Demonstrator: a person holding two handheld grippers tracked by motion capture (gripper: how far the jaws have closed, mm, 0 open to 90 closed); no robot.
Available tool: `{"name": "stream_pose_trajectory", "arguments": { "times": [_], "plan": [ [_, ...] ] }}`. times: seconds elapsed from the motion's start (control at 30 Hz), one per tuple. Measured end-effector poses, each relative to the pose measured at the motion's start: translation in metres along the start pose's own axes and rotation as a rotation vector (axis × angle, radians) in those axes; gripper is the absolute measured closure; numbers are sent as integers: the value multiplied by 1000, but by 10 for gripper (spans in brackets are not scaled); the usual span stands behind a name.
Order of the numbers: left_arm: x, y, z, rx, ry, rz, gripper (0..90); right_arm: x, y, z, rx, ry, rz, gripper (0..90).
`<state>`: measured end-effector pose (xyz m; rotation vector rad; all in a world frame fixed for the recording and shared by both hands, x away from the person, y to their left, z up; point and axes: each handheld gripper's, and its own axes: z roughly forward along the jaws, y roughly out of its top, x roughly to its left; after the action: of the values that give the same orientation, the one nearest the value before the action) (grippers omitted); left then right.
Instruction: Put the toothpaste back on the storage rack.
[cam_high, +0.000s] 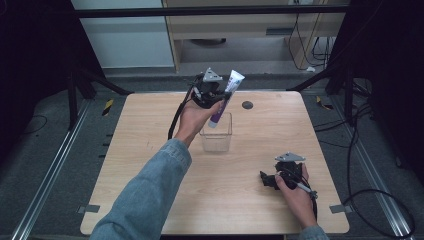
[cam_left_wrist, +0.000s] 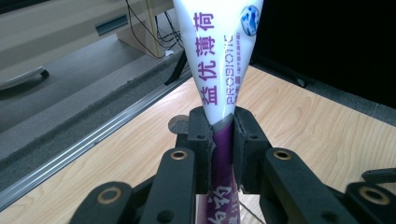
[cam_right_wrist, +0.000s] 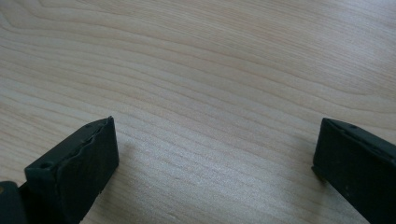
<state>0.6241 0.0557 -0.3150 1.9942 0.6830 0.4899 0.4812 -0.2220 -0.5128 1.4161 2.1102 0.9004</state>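
At the far middle of the light wood-grain worktop (cam_high: 150, 150), the left claw (cam_high: 214, 96) is clamped on a white and purple squeeze tube of toothpaste (cam_high: 223, 100), jaws pinching it about where the white print meets the purple band. The tube hangs tilted, flat crimped end up and away, lower end dipping at the mouth of a clear square plastic container (cam_high: 217, 133) that stands upright near the worktop's centre. From the left gripper view the grip on the tube (cam_left_wrist: 217, 79) looks centred between the jaws, both pads flat on its sides.

Judgement: the step in hand appears to be setting the tube into the container. To do it well, bring the tube nearer upright over the opening, lower until its bottom end is well below the rim, then release. The container looks light; a sideways nudge against its wall could tip or slide it. Whether the lower end touches the wall now, cannot tell.

Right claw (cam_high: 272, 179) rests low near the front right of the worktop, jaws spread wide, nothing between them; bare wood (cam_right_wrist: 210, 84) beneath. It is well apart from the container and could steady it if needed.
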Motion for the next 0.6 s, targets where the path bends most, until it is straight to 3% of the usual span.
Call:
{"name": "stream_pose_trajectory", "arguments": {
  "times": [0.6],
  "plan": [
    [8,-39,15,20,-6,1,787,0,0,0,-2,1,1,3]
  ]
}}
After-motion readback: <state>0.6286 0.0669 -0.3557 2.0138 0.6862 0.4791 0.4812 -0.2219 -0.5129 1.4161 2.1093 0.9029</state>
